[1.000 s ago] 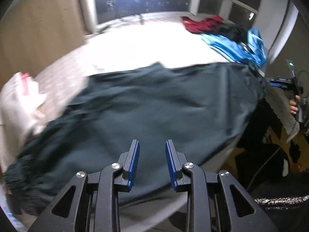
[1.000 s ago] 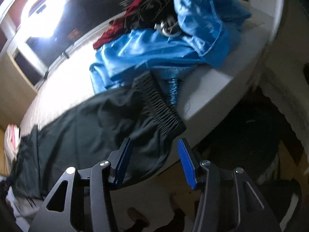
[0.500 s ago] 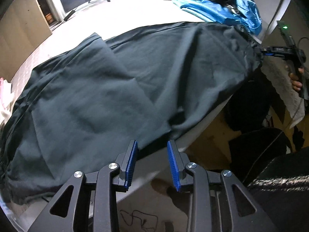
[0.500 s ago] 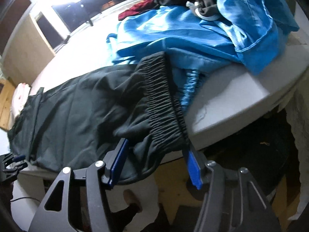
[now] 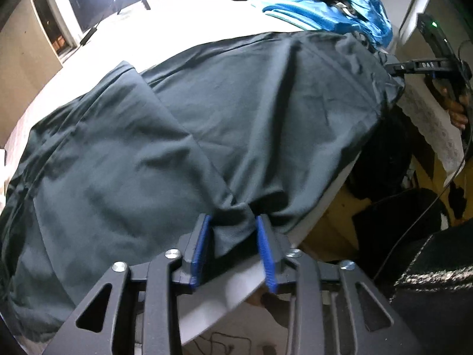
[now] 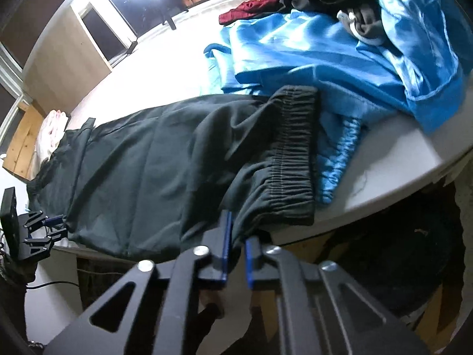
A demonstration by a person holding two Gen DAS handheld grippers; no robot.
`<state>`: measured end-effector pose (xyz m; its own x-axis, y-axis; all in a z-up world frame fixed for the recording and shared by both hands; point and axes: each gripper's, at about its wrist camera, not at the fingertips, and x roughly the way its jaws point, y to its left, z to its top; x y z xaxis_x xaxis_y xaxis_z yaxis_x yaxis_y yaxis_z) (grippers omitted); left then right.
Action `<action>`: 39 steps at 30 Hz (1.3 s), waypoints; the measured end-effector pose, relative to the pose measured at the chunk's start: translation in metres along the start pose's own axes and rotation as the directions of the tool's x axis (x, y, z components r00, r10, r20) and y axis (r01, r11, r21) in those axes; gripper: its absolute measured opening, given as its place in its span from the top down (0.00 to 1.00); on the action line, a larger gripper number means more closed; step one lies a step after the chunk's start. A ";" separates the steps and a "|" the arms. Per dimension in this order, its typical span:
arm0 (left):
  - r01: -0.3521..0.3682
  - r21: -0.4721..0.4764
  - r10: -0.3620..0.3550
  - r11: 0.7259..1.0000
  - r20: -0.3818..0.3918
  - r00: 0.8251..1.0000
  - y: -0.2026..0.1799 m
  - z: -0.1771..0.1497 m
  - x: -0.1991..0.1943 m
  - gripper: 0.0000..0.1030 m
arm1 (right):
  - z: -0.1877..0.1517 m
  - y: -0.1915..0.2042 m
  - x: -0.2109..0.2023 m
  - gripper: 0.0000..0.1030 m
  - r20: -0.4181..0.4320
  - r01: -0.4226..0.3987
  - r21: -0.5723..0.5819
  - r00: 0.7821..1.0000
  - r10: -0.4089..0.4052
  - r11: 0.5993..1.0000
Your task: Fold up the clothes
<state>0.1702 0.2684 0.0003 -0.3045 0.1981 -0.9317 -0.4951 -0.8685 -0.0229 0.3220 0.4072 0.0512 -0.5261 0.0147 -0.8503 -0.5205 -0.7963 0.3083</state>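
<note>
The dark trousers (image 5: pixel 183 136) lie spread lengthwise along the near edge of the white tabletop (image 5: pixel 189 32), with part of the cloth hanging over that edge. Their gathered elastic waistband (image 6: pixel 291 153) sits toward the right end, touching a heap of blue clothes (image 6: pixel 340 59) near the far right corner; a red garment (image 6: pixel 251 7) and other dark pieces lie behind the heap.

The left gripper (image 5: pixel 233 251) is at the near edge with its blue fingers (image 5: pixel 199 248) moderately apart, and a hanging fold of trouser cloth sits between them. The pads do not appear to press it, so this reads as a grip about to close, not yet made. The right gripper (image 6: pixel 235 254) is at the near edge just below the waistband, its fingers (image 6: pixel 225 242) drawn nearly together with dark cloth pinched in the narrow gap; it seems to have hold of the fabric there.

The trousers look light, thin and limp, with soft creases, so they will likely sag and slide wherever they are unsupported. The smooth weave may slip from a shallow pinch. A deep bite on doubled cloth or on the thicker, ribbed waistband should hold best, with both holds kept taut so the fold lands flat.
</note>
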 end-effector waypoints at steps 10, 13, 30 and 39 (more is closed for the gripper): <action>0.129 -0.102 -0.114 0.986 0.143 0.983 0.053 0.015 -0.077 0.95 | 0.045 0.018 -0.053 0.97 0.206 0.017 -0.063 0.979 -0.004 0.998; 0.120 -0.095 -0.108 0.988 0.118 0.987 0.057 0.012 -0.078 0.95 | 0.048 0.008 -0.051 0.97 0.214 0.072 -0.036 0.975 -0.062 0.997; 0.120 -0.062 -0.113 0.991 0.096 0.989 0.070 0.030 -0.079 0.95 | 0.039 -0.004 -0.044 0.97 0.149 -0.045 0.024 0.988 0.041 0.999; 0.155 -0.028 -0.153 0.988 0.068 0.986 0.051 0.017 -0.066 0.89 | 0.042 0.070 -0.054 0.59 0.071 0.176 -0.271 0.984 -0.163 0.946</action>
<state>0.1512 0.2189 0.0673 -0.2797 0.3585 -0.8906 -0.5132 -0.8398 -0.1769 0.2852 0.3760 0.1369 -0.4803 0.1872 -0.8569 -0.4027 -0.9150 0.0258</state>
